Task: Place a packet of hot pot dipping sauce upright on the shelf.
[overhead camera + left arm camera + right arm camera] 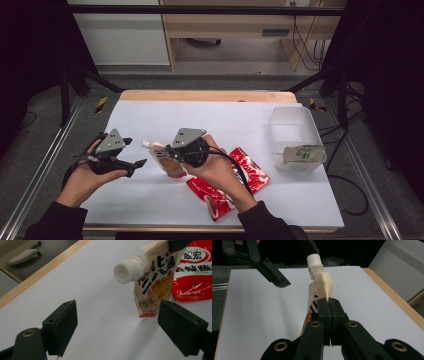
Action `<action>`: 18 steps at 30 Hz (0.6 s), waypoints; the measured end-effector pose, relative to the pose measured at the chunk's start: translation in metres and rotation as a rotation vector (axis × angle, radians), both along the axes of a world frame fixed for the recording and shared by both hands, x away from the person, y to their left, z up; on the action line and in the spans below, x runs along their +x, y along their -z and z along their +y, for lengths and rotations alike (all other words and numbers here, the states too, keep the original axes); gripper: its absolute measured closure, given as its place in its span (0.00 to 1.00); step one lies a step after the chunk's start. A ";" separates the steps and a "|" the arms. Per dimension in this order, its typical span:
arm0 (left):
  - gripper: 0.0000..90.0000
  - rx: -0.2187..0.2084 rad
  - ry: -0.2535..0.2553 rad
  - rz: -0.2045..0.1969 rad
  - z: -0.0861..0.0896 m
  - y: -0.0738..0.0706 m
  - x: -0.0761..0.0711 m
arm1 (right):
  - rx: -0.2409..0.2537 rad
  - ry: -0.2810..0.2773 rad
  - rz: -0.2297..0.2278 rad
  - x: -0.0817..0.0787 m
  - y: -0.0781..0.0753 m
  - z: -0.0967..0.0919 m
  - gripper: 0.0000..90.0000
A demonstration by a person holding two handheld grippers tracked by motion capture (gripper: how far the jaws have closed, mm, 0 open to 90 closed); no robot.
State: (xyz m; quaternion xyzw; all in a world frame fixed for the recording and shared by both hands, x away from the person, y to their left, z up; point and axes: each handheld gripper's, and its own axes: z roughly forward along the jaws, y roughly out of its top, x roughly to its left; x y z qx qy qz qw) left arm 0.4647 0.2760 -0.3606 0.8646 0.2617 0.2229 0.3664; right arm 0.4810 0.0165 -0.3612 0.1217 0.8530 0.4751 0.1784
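- right gripper (329,303) clamped on spouted pouch (319,287), held upright
- left gripper (117,322) jaws wide, nothing between, hovering beside the pouch
- white worktop (225,120), dark room

My surface (150,117) is a wooden top under a white sheet, its pale wood edge showing along the far side. Beyond it the grey floor (225,82) runs to a light wooden desk (230,25) with a white cabinet (120,35) to its left. Black cables (305,42) hang by the desk's right leg. Dark frame bars (200,10) and black curtains close in both sides. Metal rails (40,170) flank me. The light is dim.
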 end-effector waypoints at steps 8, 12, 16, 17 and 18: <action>0.21 0.031 0.034 -0.008 -0.015 -0.004 0.005 | 0.003 -0.013 -0.009 -0.004 -0.004 0.000 1.00; 0.25 0.042 0.063 -0.011 -0.021 -0.009 0.008 | 0.005 -0.020 -0.015 -0.005 -0.006 0.001 1.00; 0.32 0.044 0.093 -0.013 -0.026 -0.015 0.010 | 0.006 -0.026 -0.018 -0.006 -0.007 0.001 1.00; 0.33 0.043 0.097 -0.012 -0.026 -0.015 0.010 | 0.007 -0.027 -0.016 -0.006 -0.007 0.001 1.00; 0.36 0.040 0.100 -0.010 -0.027 -0.015 0.010 | 0.010 -0.026 -0.016 -0.007 -0.007 0.002 1.00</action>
